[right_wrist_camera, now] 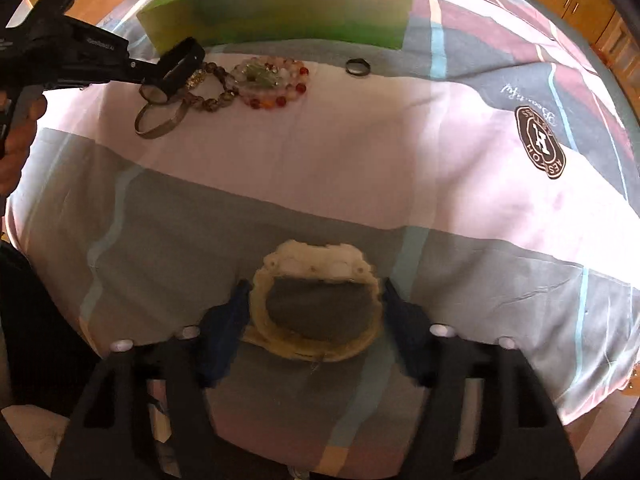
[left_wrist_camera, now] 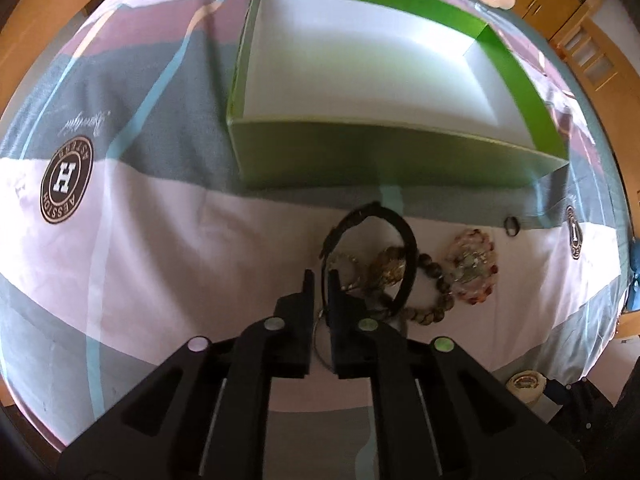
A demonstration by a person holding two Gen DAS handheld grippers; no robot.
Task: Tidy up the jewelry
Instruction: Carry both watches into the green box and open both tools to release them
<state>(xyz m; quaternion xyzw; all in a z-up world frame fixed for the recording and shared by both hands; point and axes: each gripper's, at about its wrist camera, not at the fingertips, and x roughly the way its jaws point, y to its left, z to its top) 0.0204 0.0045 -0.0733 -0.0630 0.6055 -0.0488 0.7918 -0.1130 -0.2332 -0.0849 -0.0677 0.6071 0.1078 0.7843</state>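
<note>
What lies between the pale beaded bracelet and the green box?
Only bare bedsheet; the right wrist view shows nothing between the bracelet and the box.

A home bedroom: patterned bedsheet (left_wrist_camera: 160, 240), wooden cabinets (right_wrist_camera: 592, 4) behind.

black bangle (left_wrist_camera: 400, 248) tilted up | bead bracelets (right_wrist_camera: 256, 80) on bedsheet, touching | cream bangle (right_wrist_camera: 316, 304) lying flat, possibly gripped
</note>
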